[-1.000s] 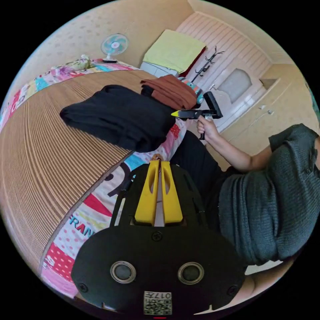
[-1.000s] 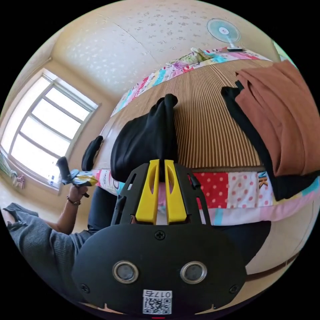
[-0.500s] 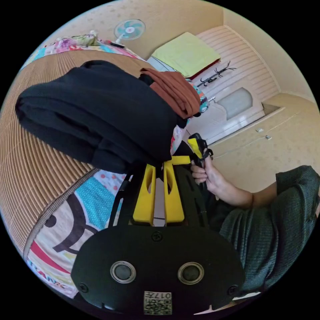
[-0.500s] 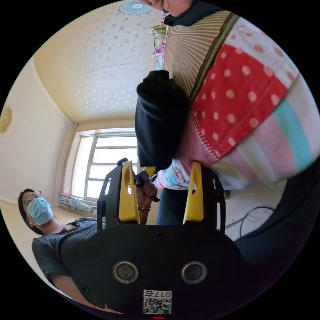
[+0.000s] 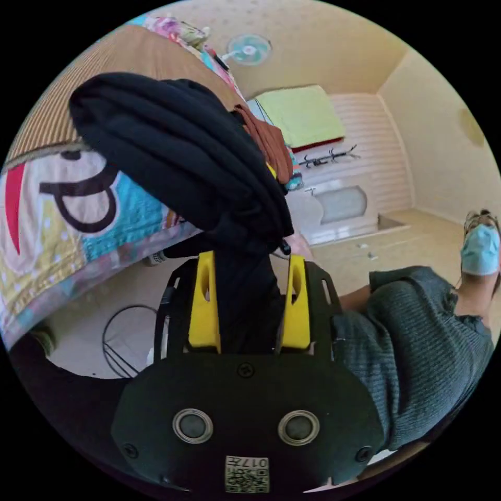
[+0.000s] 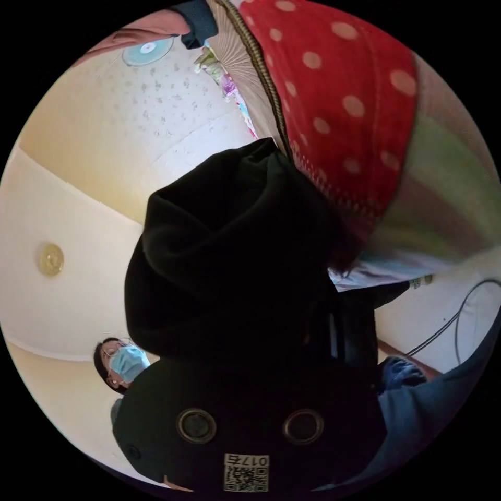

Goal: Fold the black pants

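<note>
The black pants [image 5: 177, 151] are a thick folded bundle that overhangs the edge of the bed. My left gripper [image 5: 251, 257] sits just under the bundle's lower end with its yellow jaws wide apart. Dark cloth lies between them; they do not press on it. In the right gripper view the same bundle [image 6: 235, 261] looms very close. It covers that gripper's jaws, so only the black housing [image 6: 245, 417] shows. A person's hand [image 5: 298, 245] shows behind the bundle in the left gripper view.
The bed has a patchwork quilt [image 5: 62, 209] with a woven mat [image 5: 104, 57] on top. Folded brown clothes [image 5: 269, 141] lie behind the bundle. The person in a grey sweater [image 5: 417, 334] is close on the right. A cable [image 5: 120, 334] loops on the floor under the bed edge.
Both cameras have dropped below the bed edge and closed in on the black bundle. The left jaws went from shut to wide apart. The right jaws, apart a moment ago, are now covered by cloth.
</note>
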